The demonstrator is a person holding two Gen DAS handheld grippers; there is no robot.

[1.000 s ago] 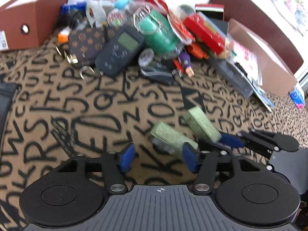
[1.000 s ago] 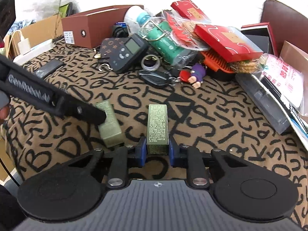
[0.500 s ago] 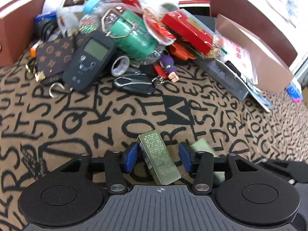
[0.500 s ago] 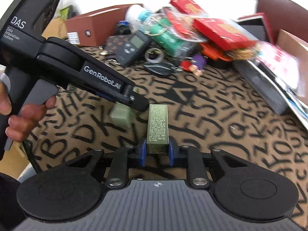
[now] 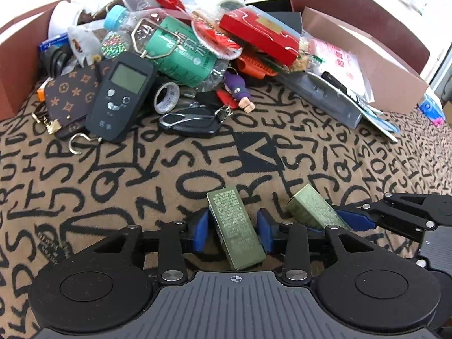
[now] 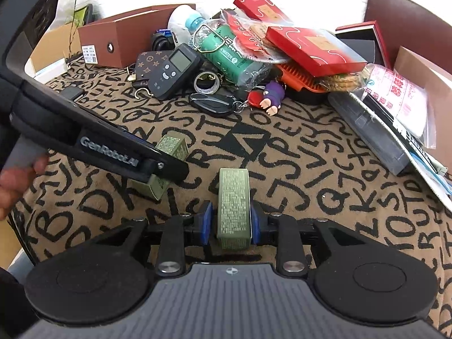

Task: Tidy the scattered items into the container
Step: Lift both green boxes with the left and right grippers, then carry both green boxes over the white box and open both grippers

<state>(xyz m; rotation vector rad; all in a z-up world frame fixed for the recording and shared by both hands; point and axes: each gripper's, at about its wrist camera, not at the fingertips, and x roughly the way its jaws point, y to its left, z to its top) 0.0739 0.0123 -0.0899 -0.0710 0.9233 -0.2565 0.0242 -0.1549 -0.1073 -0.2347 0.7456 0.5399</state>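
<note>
Two small olive-green boxes lie on the letter-patterned cloth. My left gripper (image 5: 233, 226) has its jaws around one green box (image 5: 234, 226), with a small gap still showing at each pad. My right gripper (image 6: 232, 223) is shut on the other green box (image 6: 234, 209), which also shows at the right of the left wrist view (image 5: 310, 209). The left gripper's body (image 6: 107, 152) crosses the left of the right wrist view and partly hides its box (image 6: 169, 152). A brown open box (image 6: 121, 42) stands at the back left.
A pile of clutter lies at the back: a black handheld scale (image 5: 121, 96), patterned wallet (image 5: 70, 96), green bottle (image 5: 180, 53), tape roll (image 5: 166, 97), car key (image 5: 189, 123), purple doll (image 5: 240, 93), red boxes (image 5: 260, 34). A cardboard box (image 5: 367, 65) stands at the right.
My left gripper moved right and forward over the first green box, which now sits between its narrowing jaws. My right gripper kept its hold on the second box.
</note>
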